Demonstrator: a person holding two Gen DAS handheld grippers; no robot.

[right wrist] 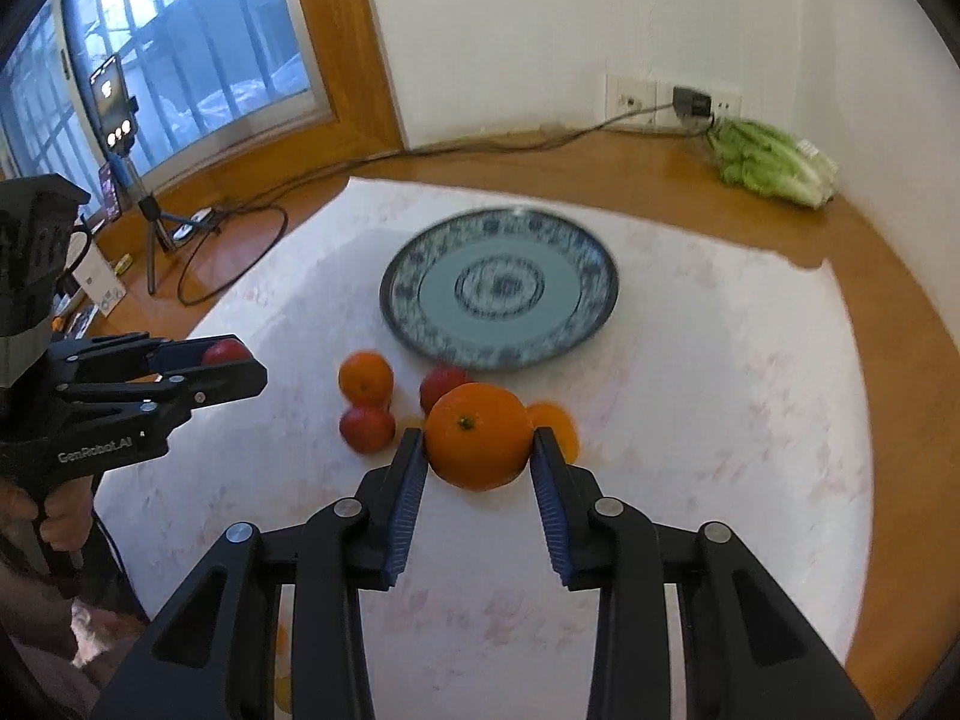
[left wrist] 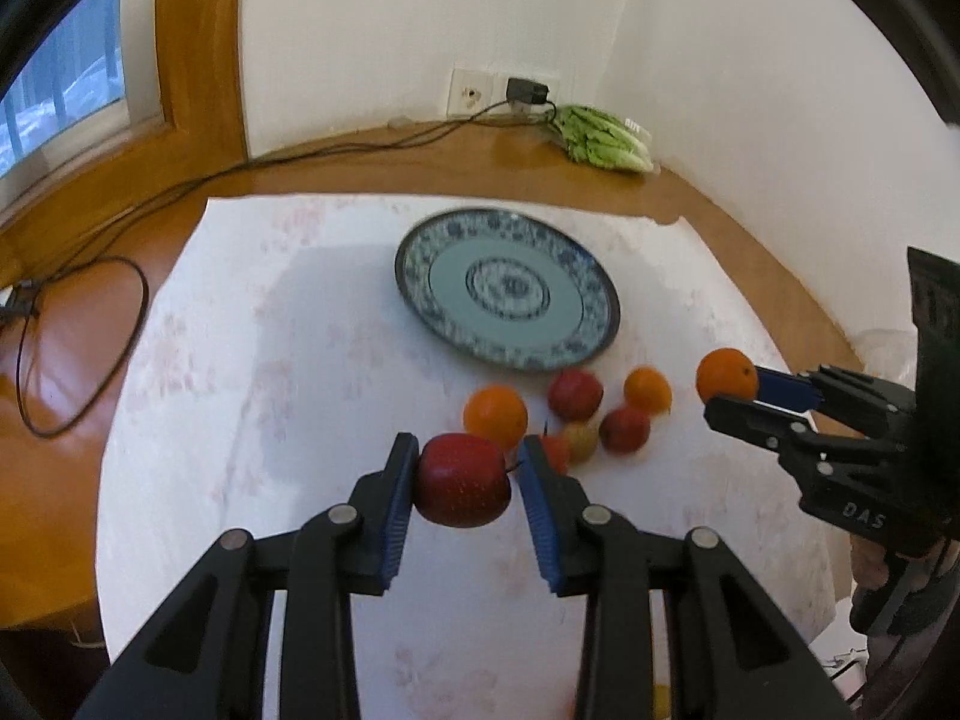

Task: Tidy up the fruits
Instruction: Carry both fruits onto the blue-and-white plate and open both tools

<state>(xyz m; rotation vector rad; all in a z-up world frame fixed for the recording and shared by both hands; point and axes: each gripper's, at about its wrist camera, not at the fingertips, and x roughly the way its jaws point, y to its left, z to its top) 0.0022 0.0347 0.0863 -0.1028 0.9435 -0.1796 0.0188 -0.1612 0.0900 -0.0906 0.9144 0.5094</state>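
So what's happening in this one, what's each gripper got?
A person is working two handheld grippers over a white cloth. The left gripper is shut on a red apple, and the right gripper is shut on an orange; both fruits are held clear of the cloth. The blue patterned plate behind has nothing on it yet, and several more apples and oranges lie loose in front of it.

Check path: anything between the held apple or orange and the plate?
Nothing visible blocks either. Left gripper holds the apple, right gripper the orange, both above the loose fruit lying before the plate, which is bare.
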